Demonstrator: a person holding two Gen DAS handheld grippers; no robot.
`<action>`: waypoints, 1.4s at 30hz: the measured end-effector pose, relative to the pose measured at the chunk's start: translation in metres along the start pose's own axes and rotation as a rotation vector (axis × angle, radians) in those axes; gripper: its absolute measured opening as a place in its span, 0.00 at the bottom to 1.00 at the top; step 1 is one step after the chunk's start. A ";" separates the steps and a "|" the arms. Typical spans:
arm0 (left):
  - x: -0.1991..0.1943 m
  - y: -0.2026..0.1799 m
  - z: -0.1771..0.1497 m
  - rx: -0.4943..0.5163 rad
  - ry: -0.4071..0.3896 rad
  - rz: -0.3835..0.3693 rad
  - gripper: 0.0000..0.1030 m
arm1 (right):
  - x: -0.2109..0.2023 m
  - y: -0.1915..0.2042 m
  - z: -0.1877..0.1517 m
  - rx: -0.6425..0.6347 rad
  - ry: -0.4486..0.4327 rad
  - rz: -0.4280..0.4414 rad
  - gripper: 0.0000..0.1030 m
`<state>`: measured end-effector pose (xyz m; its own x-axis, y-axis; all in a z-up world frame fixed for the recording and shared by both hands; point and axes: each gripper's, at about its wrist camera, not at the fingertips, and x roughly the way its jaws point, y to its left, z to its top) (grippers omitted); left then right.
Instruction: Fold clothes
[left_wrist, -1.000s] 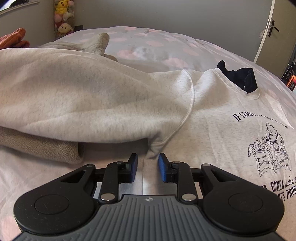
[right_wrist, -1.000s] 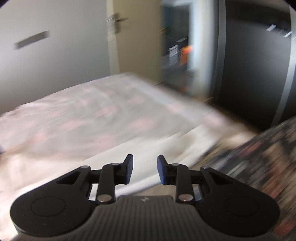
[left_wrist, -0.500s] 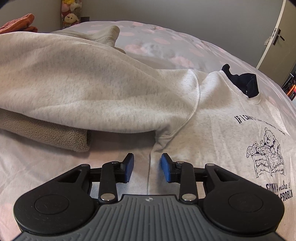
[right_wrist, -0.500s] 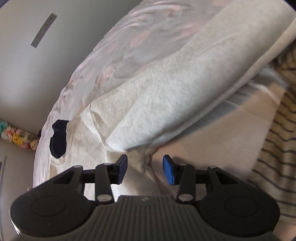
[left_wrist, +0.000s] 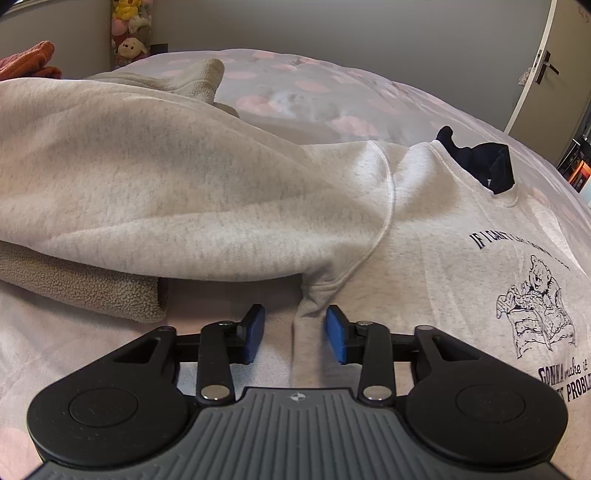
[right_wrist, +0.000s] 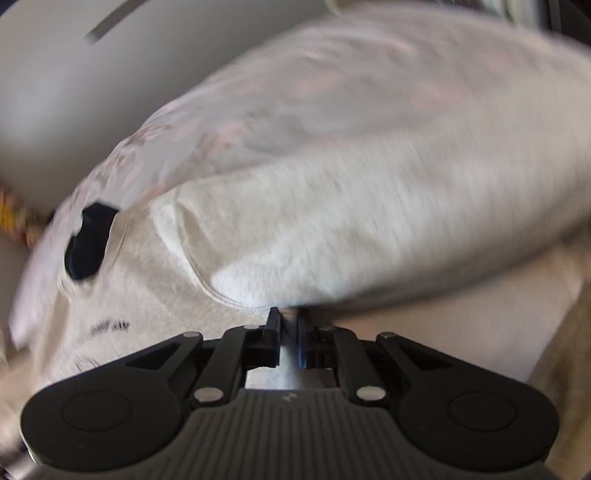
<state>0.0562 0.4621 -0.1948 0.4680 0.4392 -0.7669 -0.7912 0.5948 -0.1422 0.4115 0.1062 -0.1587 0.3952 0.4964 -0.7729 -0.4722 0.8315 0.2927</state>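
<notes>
Left wrist view: my left gripper sits low at the left armpit of the grey sweatshirt, little moved from a second ago. Its jaws are closing, but the blue pads stand apart and do not press; the side seam below the armpit lies between them, ungripped. The sweatshirt lies face up on the bedspread, bear print to the right of the armpit, a dark garment showing in the neck opening beyond. The left sleeve stretches away to the left of the armpit, draped over a beige fleece. Right wrist view (blurred by motion): a second ago this camera saw only the room; now my right gripper has come down to the opposite armpit and its jaws are closing, nearly together, with a thin fold of sweatshirt cloth pinched between them. The right sleeve lies just beyond the tips. Judgement: one side is now secured, the other not yet; once the left clamps, both armpits can be used for the next fold. Risk: lifting early would skew the body.
</notes>
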 end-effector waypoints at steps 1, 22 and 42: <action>0.002 0.001 0.001 0.008 0.010 0.003 0.25 | -0.001 0.005 0.001 -0.082 -0.010 -0.022 0.09; -0.024 0.007 -0.020 0.040 0.196 0.019 0.24 | -0.055 -0.025 -0.067 -0.139 0.085 -0.044 0.10; -0.091 0.044 -0.077 -0.321 0.368 -0.124 0.45 | -0.144 -0.086 -0.141 0.357 0.231 -0.003 0.37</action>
<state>-0.0516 0.3972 -0.1796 0.4418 0.0771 -0.8938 -0.8468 0.3649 -0.3871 0.2836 -0.0720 -0.1518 0.1901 0.4590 -0.8679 -0.1526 0.8871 0.4357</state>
